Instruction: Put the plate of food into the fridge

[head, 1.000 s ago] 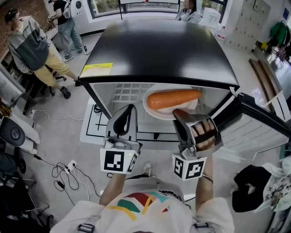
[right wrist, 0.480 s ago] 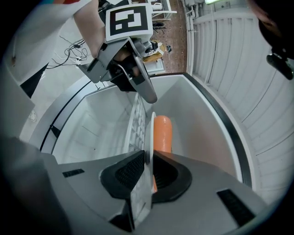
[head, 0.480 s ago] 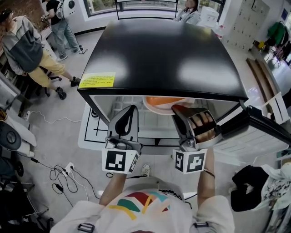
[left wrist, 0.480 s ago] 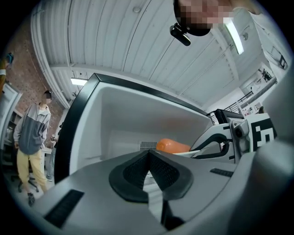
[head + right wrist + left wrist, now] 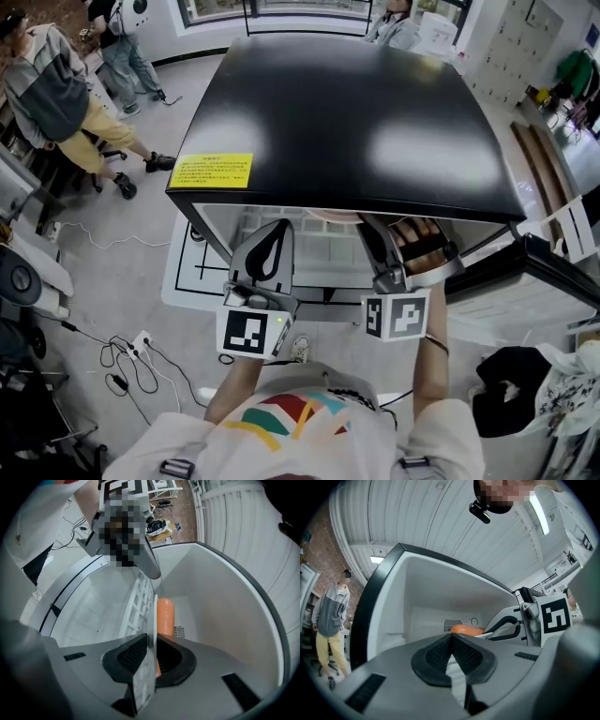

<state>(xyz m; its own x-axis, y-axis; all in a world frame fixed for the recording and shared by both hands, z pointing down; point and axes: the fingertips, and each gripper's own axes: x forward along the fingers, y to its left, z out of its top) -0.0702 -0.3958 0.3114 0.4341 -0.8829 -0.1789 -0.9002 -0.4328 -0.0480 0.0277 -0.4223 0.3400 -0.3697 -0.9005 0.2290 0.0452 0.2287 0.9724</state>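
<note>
Now, right gripper (image 5: 151, 645) jaws opening, plate (image 5: 152, 619) between them, inside fridge (image 5: 347, 112)

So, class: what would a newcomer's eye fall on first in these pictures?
The glossy black top of the open fridge fills the head view's middle, with a yellow label near its front left corner. Inside, the right claw, just starting to open, has the rim of a white plate in it, carrying a long orange food. The left claw is shut and empty alongside.
</note>
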